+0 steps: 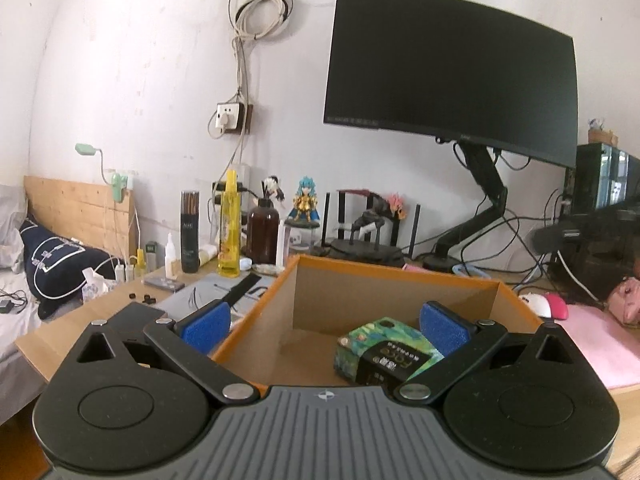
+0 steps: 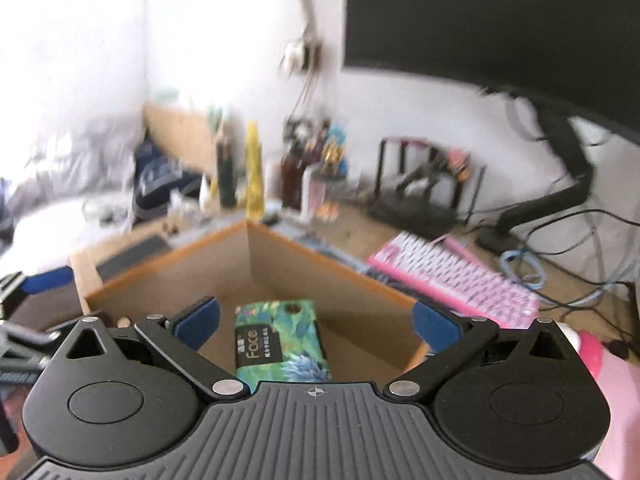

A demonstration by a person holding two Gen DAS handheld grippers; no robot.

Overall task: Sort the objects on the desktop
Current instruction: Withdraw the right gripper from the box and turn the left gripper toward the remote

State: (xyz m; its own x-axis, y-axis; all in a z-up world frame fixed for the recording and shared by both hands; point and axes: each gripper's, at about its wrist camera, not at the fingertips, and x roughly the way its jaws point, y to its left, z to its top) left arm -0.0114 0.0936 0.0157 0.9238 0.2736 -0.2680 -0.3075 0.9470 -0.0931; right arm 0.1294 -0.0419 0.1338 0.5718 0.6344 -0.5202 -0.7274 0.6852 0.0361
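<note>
While both sets of tongs stood spread wide and held nothing, the chief risks lay in what sat close around them. The left tongs (image 1: 325,320) hovered over the near edge of the cardboard box (image 1: 396,276), one blue pad outside the box's left wall and the other over the interior, just beside the tissue pack (image 1: 384,354). The right tongs (image 2: 316,322) hung over the same box from another side, the pack (image 2: 280,340) lying flat on the box floor between their pads, seemingly free of both.

With two tools crowding one box, a careless withdrawal could have knocked them together, or caught a wall and dragged the light box across the desk (image 1: 116,304). The left tongs' outer finger, straddling the wall, looked the likeliest to snag it. The right wrist view was smeared with blur, so a fast sweep seemed a fair worry: the pink keyboard (image 2: 456,276) lay just beyond the box's right wall.

Further out, tall bottles (image 1: 229,228) and small figurines (image 1: 306,204) stood crowded at the back of the desk, near the box's far corner. Reaching there for the next item, a wide-open tool could easily have toppled a neighbour.
</note>
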